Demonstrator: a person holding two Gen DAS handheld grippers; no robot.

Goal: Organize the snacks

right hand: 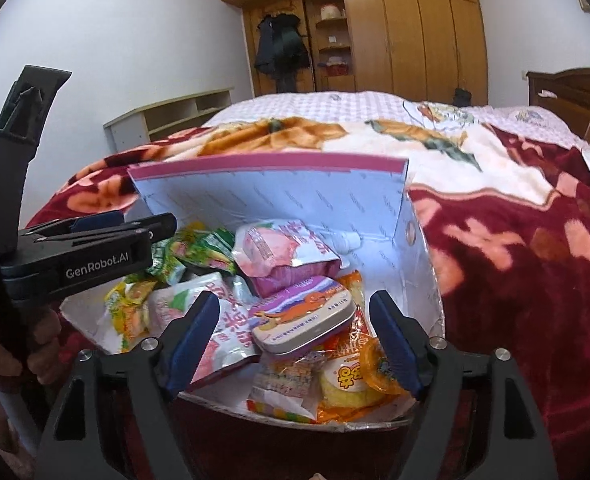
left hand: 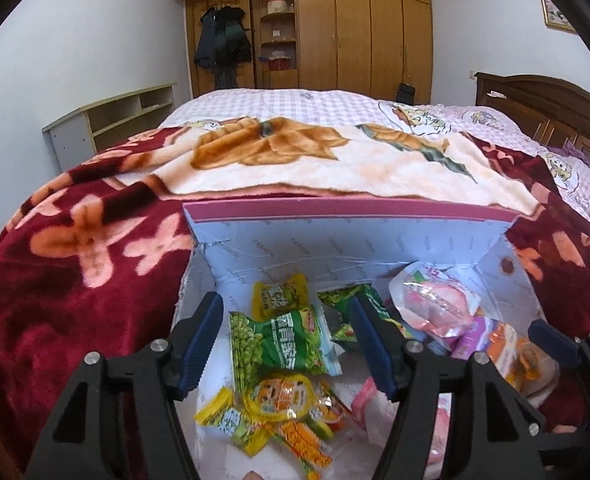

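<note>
Both grippers are hanging open and empty over the box (left hand: 335, 236): the left gripper (left hand: 287, 340) is framing a green pea packet (left hand: 283, 344), the right gripper (right hand: 295, 340) a flat tin (right hand: 303, 320); beyond, a blanket (right hand: 515, 260) is covering the bed.

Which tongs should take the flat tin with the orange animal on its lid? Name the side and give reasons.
Right. The right tongs are open with the flat tin lying between their fingers, on top of the pile. The left tongs are open over the green pea packet on the box's other side.
</note>
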